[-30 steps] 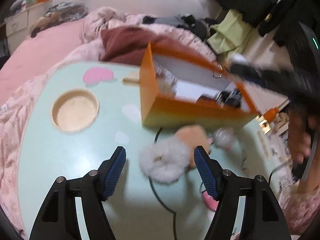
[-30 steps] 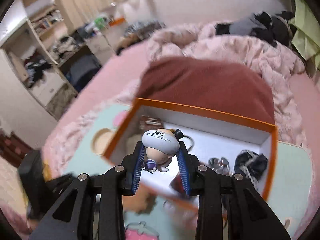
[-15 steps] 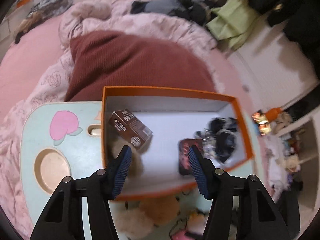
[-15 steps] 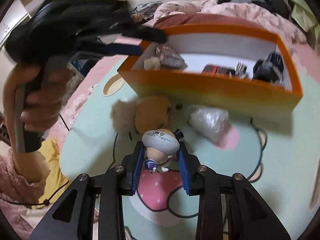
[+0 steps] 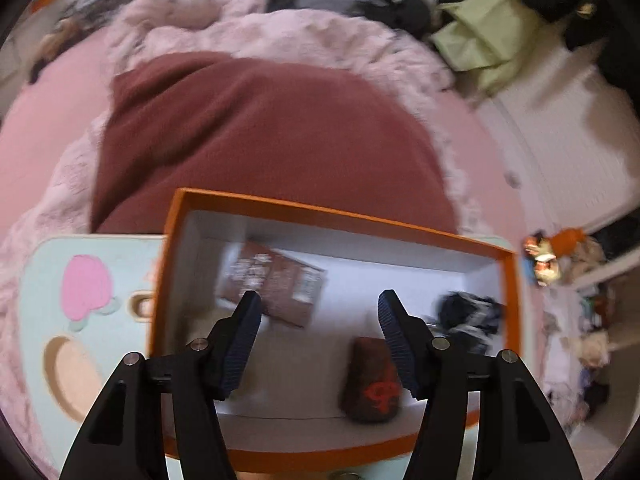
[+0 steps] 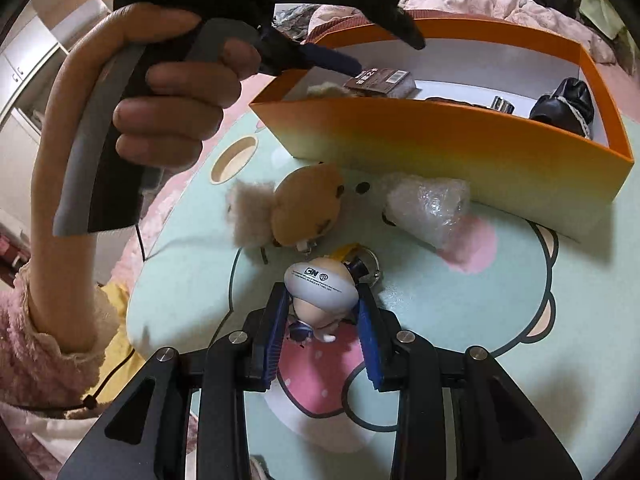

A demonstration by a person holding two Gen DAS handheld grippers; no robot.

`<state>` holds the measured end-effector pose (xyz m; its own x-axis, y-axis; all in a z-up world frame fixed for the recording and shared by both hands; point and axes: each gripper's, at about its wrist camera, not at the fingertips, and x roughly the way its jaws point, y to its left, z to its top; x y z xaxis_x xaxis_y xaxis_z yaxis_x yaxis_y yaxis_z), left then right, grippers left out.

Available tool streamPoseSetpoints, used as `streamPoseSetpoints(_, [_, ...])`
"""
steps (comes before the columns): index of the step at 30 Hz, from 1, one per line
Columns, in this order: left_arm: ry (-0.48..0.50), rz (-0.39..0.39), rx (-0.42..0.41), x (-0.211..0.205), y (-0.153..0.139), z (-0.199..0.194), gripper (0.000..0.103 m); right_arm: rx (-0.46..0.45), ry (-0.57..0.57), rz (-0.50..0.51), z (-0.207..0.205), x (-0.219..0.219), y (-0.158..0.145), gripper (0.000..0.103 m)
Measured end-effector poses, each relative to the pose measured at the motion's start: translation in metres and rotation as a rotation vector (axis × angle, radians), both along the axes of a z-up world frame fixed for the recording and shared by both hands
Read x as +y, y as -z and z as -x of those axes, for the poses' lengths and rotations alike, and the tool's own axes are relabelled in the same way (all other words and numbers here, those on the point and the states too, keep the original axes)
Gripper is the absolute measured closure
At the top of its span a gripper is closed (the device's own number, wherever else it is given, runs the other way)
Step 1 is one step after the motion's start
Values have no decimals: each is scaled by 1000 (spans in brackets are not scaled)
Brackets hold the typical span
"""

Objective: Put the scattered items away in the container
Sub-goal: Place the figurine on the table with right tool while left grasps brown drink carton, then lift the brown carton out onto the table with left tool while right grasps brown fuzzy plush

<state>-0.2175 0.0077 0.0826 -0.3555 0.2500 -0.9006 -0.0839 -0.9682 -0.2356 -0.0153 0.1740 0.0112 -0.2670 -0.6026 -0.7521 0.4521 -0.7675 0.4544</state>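
The right gripper (image 6: 322, 322) pinches a small figure (image 6: 320, 292) by its sides, low over the middle of the table (image 6: 520, 340), well short of the box (image 6: 440, 148) that sits toward the table's far edge. The left gripper (image 5: 316, 332) hangs over the box with its jaws spread and nothing between them; they have closed a little within the last second.

The worry, I'd say, is the figure's round, smooth head: the pads hold it near the widest part, so a quick swing toward the box could let it squirt out and drop among the plush (image 6: 288, 208) and the wrapped bundle (image 6: 428, 208) lying just in front of the box's near wall.

That wall is tall. If the figure is carried too low it could knock the rim and push the box toward the table's far edge. The left gripper also sits over the box, so both tools could collide there.
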Motion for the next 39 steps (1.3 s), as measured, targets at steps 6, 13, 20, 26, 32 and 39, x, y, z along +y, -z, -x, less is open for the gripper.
streamPoseSetpoints(6, [51, 262, 66, 21, 9, 11, 36, -13, -8, 38, 6, 4, 2, 68])
streamPoseSetpoints(13, [180, 434, 90, 37, 28, 10, 43, -34, -3, 76, -2, 7, 7, 68])
streamPoseSetpoints(20, [294, 280, -2, 37, 32, -5, 42, -43, -3, 90, -10, 16, -2, 68])
streamPoseSetpoints(26, [264, 190, 4, 24, 29, -9, 49, -29, 5, 59, -10, 16, -8, 68])
streamPoseSetpoints(32, [204, -57, 169, -10, -32, -41, 49, -13, 28, 64, -12, 24, -19, 68])
streamPoseSetpoints(39, [145, -130, 296, -75, -70, -106, 49, 10, 61, 116, -11, 43, -40, 68])
